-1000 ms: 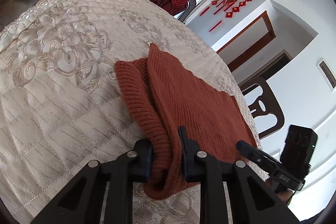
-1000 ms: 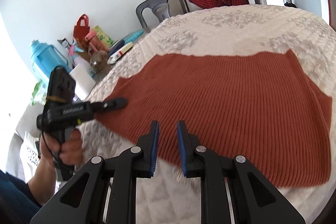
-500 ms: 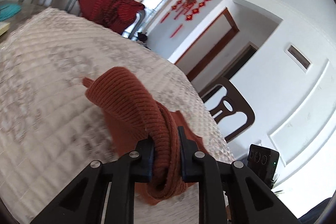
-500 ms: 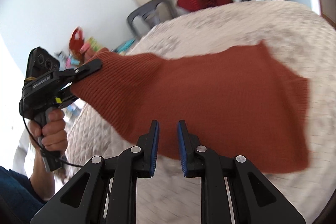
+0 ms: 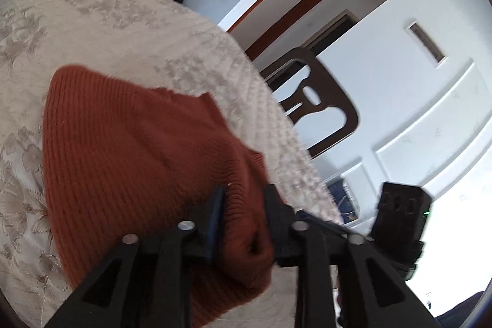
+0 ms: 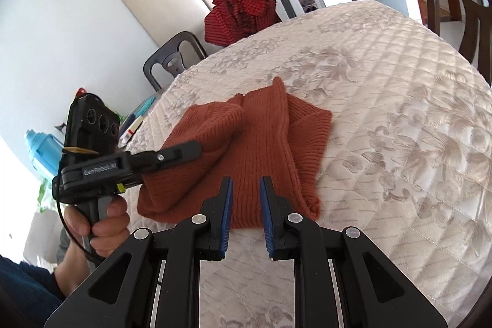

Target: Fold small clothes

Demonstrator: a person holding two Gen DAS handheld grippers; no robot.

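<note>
A rust-red knitted garment (image 6: 261, 137) lies on the quilted cream tablecloth (image 6: 399, 82), its left part folded over the middle. My left gripper (image 5: 243, 205) is shut on the garment's thick ribbed edge (image 5: 243, 223) and holds that edge over the rest of the cloth (image 5: 129, 149). It shows in the right wrist view (image 6: 184, 151) at the garment's left side, in a hand. My right gripper (image 6: 245, 189) is slightly open and empty, just above the garment's near edge. Its body shows in the left wrist view (image 5: 399, 214).
A dark red checked cloth (image 6: 243, 11) hangs on a chair at the table's far side. A dark wooden chair (image 5: 319, 109) stands at the right edge. A blue bottle (image 6: 41, 146) and small items sit at the table's left end.
My left gripper has carried the gripped edge up and across to the right, folding the garment's left part over the middle. The right gripper stayed slightly open and pulled back a little.
</note>
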